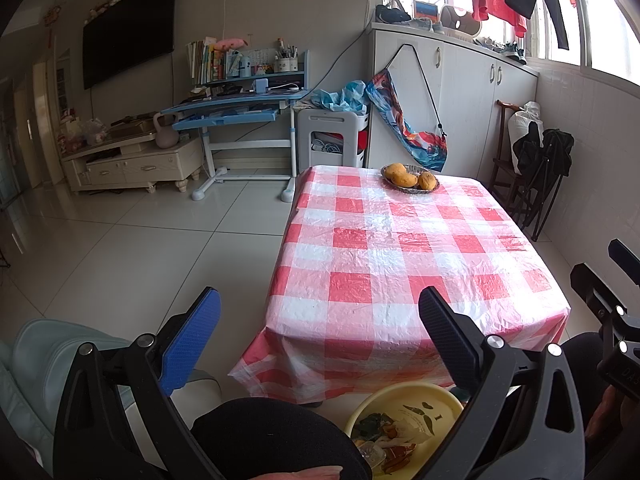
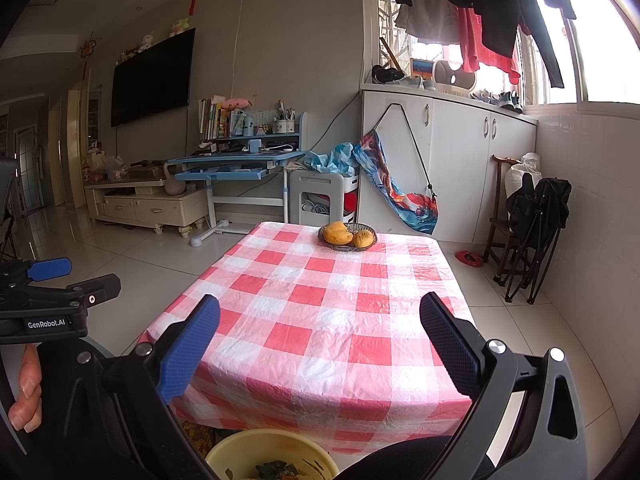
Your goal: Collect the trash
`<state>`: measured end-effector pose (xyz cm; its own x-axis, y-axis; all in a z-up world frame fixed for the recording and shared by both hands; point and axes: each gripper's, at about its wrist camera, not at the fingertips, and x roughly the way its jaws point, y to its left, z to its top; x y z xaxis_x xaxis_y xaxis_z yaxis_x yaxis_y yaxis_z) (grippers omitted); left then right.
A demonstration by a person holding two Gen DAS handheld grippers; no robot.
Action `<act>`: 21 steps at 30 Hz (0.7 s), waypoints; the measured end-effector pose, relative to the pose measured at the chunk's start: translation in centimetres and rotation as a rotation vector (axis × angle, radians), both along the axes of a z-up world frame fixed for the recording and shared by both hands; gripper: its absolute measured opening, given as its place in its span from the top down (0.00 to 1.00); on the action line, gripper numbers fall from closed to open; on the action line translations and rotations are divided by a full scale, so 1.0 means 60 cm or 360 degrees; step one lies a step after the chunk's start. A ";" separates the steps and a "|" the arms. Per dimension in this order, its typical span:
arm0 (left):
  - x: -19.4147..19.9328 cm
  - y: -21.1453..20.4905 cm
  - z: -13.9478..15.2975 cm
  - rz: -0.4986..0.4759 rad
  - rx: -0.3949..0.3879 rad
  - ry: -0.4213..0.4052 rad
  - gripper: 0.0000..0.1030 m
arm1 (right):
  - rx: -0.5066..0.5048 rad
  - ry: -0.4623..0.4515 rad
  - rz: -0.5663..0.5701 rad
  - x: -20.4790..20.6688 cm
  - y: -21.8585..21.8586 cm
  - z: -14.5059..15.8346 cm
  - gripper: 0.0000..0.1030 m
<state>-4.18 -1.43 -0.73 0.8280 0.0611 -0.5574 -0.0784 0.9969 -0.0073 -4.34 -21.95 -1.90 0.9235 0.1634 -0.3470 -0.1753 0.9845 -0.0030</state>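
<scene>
A yellow basin [image 1: 416, 404] sits low in front of the table, holding wrappers and scraps of trash [image 1: 394, 438]; its rim [image 2: 256, 442] also shows at the bottom of the right wrist view. My left gripper [image 1: 320, 320] hangs open above the basin and a black-clad knee, nothing between its fingers. My right gripper [image 2: 320, 326] is open too, held over the near end of the red-and-white checked table [image 2: 320, 308]. The other gripper shows at the edge of each view.
A dish of mangoes [image 2: 347, 236] stands at the table's far end [image 1: 410, 178]. A pale cushioned seat [image 1: 48, 360] is at lower left. White cabinets [image 2: 460, 160], folded black chairs [image 2: 532, 224], a blue desk [image 2: 240, 164] and a TV stand [image 2: 148, 204] line the walls. A hand [image 2: 26, 392] holds the left gripper.
</scene>
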 end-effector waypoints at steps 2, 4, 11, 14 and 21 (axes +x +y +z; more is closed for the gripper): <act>0.000 0.000 0.000 0.0000 0.0002 0.0000 0.07 | -0.0003 0.0002 0.0000 -0.001 0.000 -0.002 0.07; 0.000 0.000 0.001 -0.0001 0.0001 0.0001 0.07 | -0.0003 0.0001 0.0000 -0.001 0.000 -0.002 0.07; 0.001 0.000 0.001 -0.0003 -0.0001 0.0007 0.07 | -0.0005 0.0004 -0.0001 -0.001 0.000 -0.001 0.07; 0.002 0.002 -0.007 -0.0005 -0.0003 0.0022 0.07 | -0.0005 0.0005 -0.0001 0.000 0.001 -0.001 0.07; 0.004 0.008 -0.011 -0.0022 -0.0013 0.0051 0.07 | -0.0007 0.0013 0.0002 -0.003 -0.004 -0.005 0.07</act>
<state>-3.95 -0.97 -1.36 0.8103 0.0449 -0.5842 -0.0649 0.9978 -0.0133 -4.51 -22.16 -2.18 0.9205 0.1632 -0.3550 -0.1768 0.9842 -0.0059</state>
